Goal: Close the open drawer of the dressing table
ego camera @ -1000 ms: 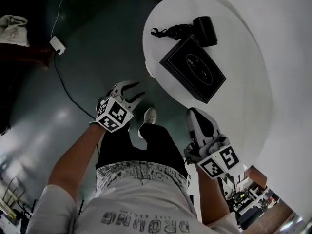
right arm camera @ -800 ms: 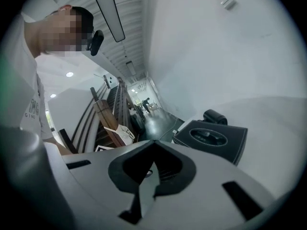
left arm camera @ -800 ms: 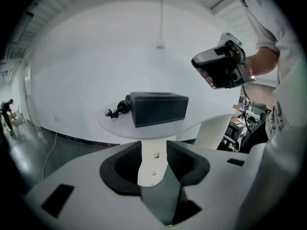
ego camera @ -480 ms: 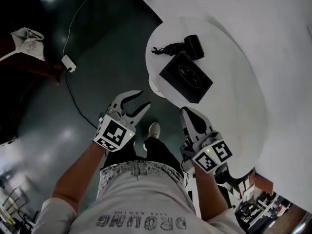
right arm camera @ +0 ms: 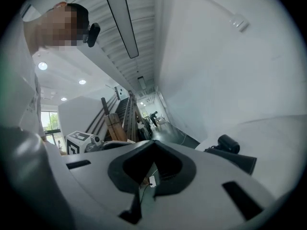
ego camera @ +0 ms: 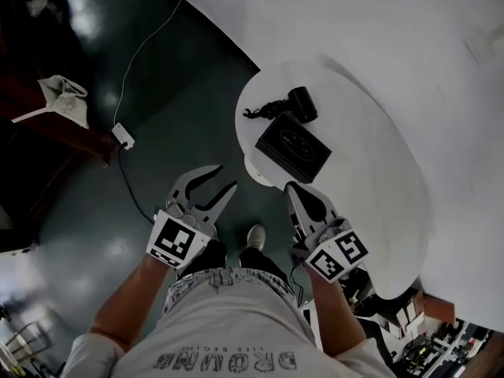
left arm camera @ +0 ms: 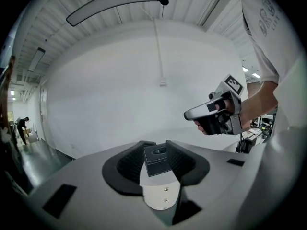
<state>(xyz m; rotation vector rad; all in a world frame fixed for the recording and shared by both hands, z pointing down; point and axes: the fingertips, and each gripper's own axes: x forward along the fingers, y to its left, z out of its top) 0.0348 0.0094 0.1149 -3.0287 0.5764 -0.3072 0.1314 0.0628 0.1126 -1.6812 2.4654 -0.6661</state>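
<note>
The white oval dressing table (ego camera: 370, 187) stands against the wall, with a black box (ego camera: 292, 146) and a black hair dryer (ego camera: 302, 104) on top. A small white part, apparently the drawer (ego camera: 254, 168), juts out under its near-left edge. My left gripper (ego camera: 227, 177) hangs open and empty over the floor, left of the table. Along its jaws in the left gripper view (left arm camera: 156, 143), the box (left arm camera: 154, 159) shows far off. My right gripper (ego camera: 290, 186) is at the table's near edge, shut and empty, its tips meeting (right arm camera: 153, 142).
On the dark floor to the left lie a white adapter (ego camera: 122, 136) and its cable. A pale cloth (ego camera: 67, 97) rests on dark furniture at far left. The person's shoe (ego camera: 256, 237) is below the grippers. A white wall (ego camera: 378, 30) runs behind the table.
Both grippers have risen, the left more than the right. In the head view the table and box now look smaller and more of the wall shows. Neither pair of jaws has changed.
</note>
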